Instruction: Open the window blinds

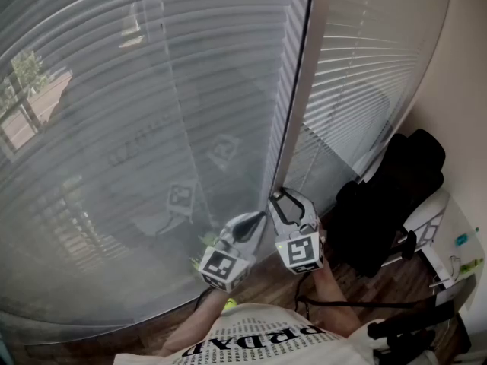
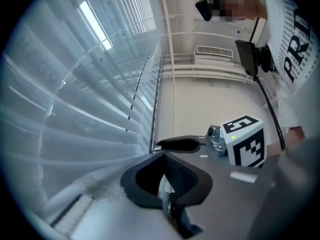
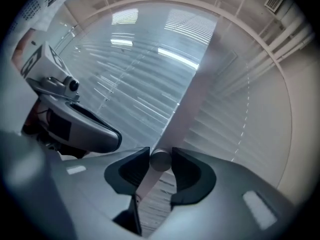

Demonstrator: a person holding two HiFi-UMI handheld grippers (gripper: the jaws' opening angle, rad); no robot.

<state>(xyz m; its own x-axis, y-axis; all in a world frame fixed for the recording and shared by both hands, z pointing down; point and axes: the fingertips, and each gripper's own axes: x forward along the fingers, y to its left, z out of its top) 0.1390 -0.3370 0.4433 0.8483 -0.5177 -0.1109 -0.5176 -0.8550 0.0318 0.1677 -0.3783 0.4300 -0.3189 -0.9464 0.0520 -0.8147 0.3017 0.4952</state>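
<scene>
Right gripper [image 1: 284, 202] fingers clamp the tilt wand [image 3: 160, 160] at the frame [image 1: 303, 82] btwn two window blinds [image 1: 152, 90], prob. thin, stiff & slick, so pinch low, roll gently; left gripper [image 2: 164, 184] fingers look closed alongside.

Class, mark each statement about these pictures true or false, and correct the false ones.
1. The right claw has a thin rod between its jaws. True.
2. The blind slats are drawn up clear of the glass. False: they hang across the window.
3. The two claws work at opposite ends of the window. False: the left claw sits beside the right one, by the frame between the two blinds.
4. A black thing stands by the right-hand wall. True.
5. The person's top is plain black. False: it is white with print.
</scene>
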